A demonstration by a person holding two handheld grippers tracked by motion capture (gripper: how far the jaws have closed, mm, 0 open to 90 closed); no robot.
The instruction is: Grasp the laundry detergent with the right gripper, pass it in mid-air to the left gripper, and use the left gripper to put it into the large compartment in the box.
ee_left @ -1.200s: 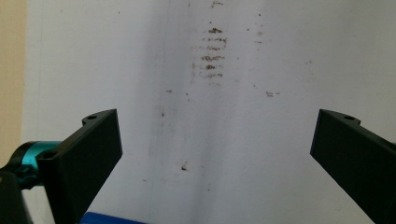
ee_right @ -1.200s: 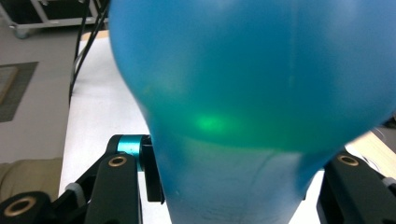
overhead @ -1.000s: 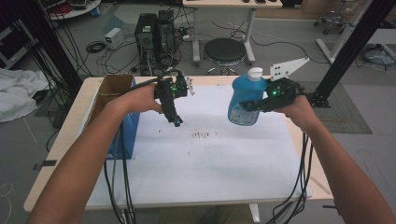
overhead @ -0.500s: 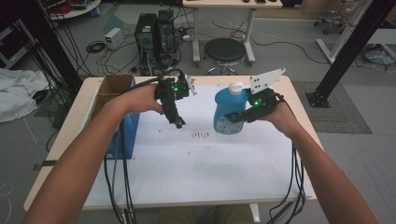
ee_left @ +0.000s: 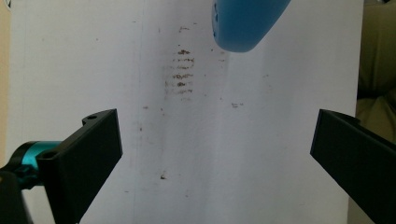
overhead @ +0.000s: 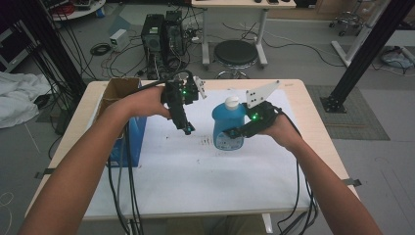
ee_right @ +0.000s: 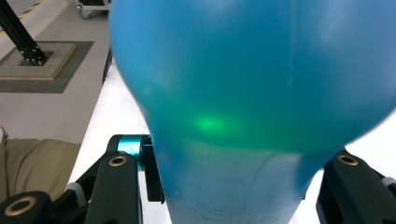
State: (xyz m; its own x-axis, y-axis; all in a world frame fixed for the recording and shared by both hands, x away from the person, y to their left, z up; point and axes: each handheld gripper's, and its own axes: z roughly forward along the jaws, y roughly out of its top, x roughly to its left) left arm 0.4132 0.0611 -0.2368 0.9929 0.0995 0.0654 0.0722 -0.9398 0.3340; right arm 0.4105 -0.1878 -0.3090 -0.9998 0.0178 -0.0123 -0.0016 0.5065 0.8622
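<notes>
A blue bottle [overhead: 228, 126] with a white cap stands upright over the white sheet [overhead: 195, 171], right of centre. My right gripper [overhead: 232, 133] is shut on its lower body from the right; in the right gripper view the bottle [ee_right: 252, 84] sits between both jaws. Whether its base touches the sheet I cannot tell. My left gripper [overhead: 187, 128] points down to the left of the bottle, apart from it. Its jaws [ee_left: 217, 126] are open with nothing between them, over brown smudges [ee_left: 180, 74]. The bottle's base [ee_left: 243, 23] shows at the top of that view.
A cardboard box [overhead: 120, 90] and a blue container [overhead: 129, 142] stand at the table's left edge. Cables trail from both grippers over the front edge. Beyond the table are computer towers [overhead: 161, 32], a stool [overhead: 236, 51] and a black frame post [overhead: 367, 49].
My right gripper has carried the blue bottle left and down, from the sheet's right side toward its middle. The left gripper has stayed about where it was.
</notes>
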